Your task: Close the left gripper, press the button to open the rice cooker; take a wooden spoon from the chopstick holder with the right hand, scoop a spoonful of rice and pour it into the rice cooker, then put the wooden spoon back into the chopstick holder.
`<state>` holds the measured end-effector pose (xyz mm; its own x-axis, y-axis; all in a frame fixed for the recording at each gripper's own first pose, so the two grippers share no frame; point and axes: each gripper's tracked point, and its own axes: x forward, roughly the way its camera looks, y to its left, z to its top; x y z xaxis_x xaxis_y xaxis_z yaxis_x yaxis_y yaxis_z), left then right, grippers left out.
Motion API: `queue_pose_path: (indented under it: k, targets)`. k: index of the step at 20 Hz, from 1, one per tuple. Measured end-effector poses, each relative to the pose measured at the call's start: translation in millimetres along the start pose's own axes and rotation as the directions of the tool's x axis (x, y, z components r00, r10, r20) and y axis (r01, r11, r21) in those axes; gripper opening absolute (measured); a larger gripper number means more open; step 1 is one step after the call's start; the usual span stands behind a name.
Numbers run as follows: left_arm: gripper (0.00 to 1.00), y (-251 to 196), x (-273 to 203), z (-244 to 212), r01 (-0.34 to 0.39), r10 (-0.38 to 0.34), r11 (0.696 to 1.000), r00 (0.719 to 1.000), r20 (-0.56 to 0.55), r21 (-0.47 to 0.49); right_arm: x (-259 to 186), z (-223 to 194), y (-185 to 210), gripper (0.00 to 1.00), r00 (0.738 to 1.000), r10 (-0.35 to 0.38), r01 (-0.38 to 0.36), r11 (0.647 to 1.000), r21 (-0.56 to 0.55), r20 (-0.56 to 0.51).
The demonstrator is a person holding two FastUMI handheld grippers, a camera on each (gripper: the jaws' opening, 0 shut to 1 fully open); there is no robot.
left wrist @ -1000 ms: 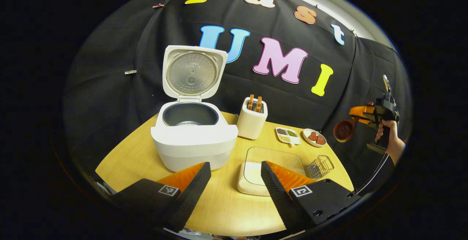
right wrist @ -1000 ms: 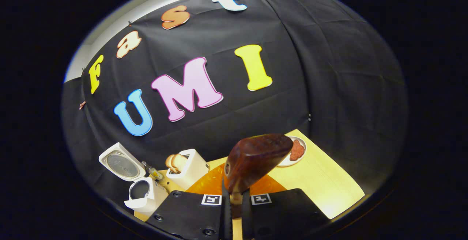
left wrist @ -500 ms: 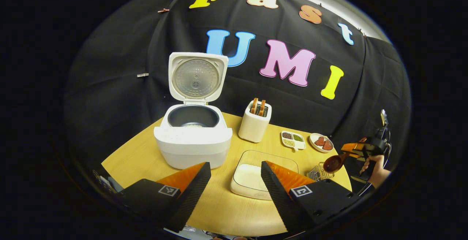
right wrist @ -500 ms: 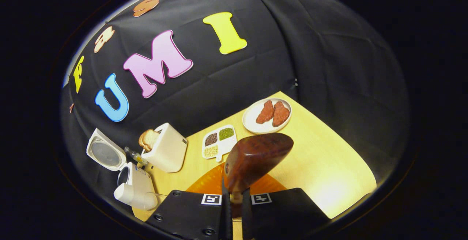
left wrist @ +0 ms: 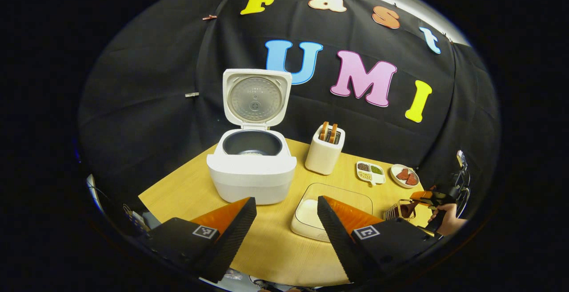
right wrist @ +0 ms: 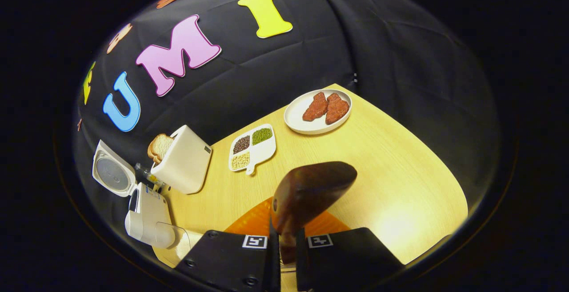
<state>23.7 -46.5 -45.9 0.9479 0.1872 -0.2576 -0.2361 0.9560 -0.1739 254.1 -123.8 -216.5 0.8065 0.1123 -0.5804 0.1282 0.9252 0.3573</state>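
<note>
The white rice cooker [left wrist: 251, 172] stands on the wooden table with its lid [left wrist: 256, 98] up, and some rice lies in its dark pot [left wrist: 252, 144]. A clear-topped rice dish [left wrist: 311, 210] sits in front of it. My left gripper [left wrist: 286, 221] hangs open over the table's near edge, holding nothing. My right gripper [right wrist: 286, 247] is shut on the handle of the dark wooden spoon [right wrist: 311, 187], whose bowl points down at the table. In the left gripper view the right gripper [left wrist: 429, 198] holds the spoon [left wrist: 406, 211] low at the wire chopstick holder [left wrist: 395, 212].
A white toaster [left wrist: 324, 155] with bread stands right of the cooker [right wrist: 146, 214]. A divided dish of grains [right wrist: 252, 147] and a plate with meat pieces [right wrist: 318, 125] lie at the back right. A hand [left wrist: 446, 218] holds the right gripper at the table's right edge.
The right gripper has come down with the spoon from high above the table to the wire holder. The left gripper has drawn back a little and stays open.
</note>
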Motion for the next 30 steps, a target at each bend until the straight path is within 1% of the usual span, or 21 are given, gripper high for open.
queue_pose_path:
  k: [4, 5, 7, 8, 11, 14, 16, 19, 21, 23, 26, 29, 30]
  targets:
    - [0.95, 17, 10, 19, -0.034, 0.033, 0.999, 0.999, 0.037, 0.006, -2, 1, 3, 0.24, 1.000, 0.007, -0.007, 1.000, 0.028, 0.001]
    - [0.95, 21, 14, 25, -0.040, 0.039, 0.999, 0.998, 0.050, 0.012, -5, -1, 4, 0.36, 1.000, 0.009, -0.009, 1.000, 0.021, 0.002]
    - [0.95, 29, 23, 45, -0.048, 0.046, 0.998, 0.995, 0.085, 0.026, -15, -1, 0, 0.76, 1.000, -0.013, 0.013, 1.000, -0.014, 0.020]
    - [0.95, 33, 27, 58, -0.052, 0.048, 0.998, 0.993, 0.104, 0.034, -21, -1, -3, 0.98, 0.999, -0.029, 0.030, 0.999, -0.034, 0.031]
    - [0.95, 46, 41, 102, -0.079, 0.067, 0.994, 0.983, 0.170, 0.070, -45, -2, -12, 0.99, 0.995, -0.071, 0.078, 0.992, -0.095, 0.069]
    - [0.95, 56, 56, 155, -0.097, 0.070, 0.990, 0.969, 0.236, 0.103, -78, 4, -20, 0.98, 0.985, -0.108, 0.127, 0.982, -0.141, 0.136]
    - [0.95, 69, 66, 191, -0.143, 0.107, 0.984, 0.951, 0.292, 0.105, -101, 8, -23, 0.98, 0.976, -0.121, 0.153, 0.973, -0.175, 0.180]
    - [0.95, 72, 83, 245, -0.156, 0.097, 0.979, 0.923, 0.373, 0.131, -135, 11, -22, 0.99, 0.965, -0.122, 0.177, 0.956, -0.233, 0.234]
    - [0.95, 74, 100, 279, -0.152, 0.088, 0.980, 0.908, 0.409, 0.127, -154, 15, -14, 0.99, 0.962, -0.104, 0.172, 0.950, -0.261, 0.253]
    - [0.95, 76, 119, 311, -0.149, 0.088, 0.983, 0.897, 0.433, 0.109, -175, 25, -6, 0.99, 0.950, -0.093, 0.189, 0.932, -0.310, 0.298]
    - [0.95, 78, 149, 354, -0.118, 0.069, 0.990, 0.883, 0.464, 0.077, -200, 33, 12, 0.99, 0.937, -0.070, 0.202, 0.908, -0.366, 0.343]
    - [0.95, 83, 192, 378, -0.078, 0.043, 0.995, 0.894, 0.447, 0.059, -221, 35, 30, 0.99, 0.930, -0.053, 0.200, 0.903, -0.380, 0.364]
    - [0.95, 86, 206, 383, -0.077, 0.044, 0.995, 0.898, 0.438, 0.058, -227, 35, 36, 0.99, 0.928, -0.051, 0.201, 0.903, -0.380, 0.370]
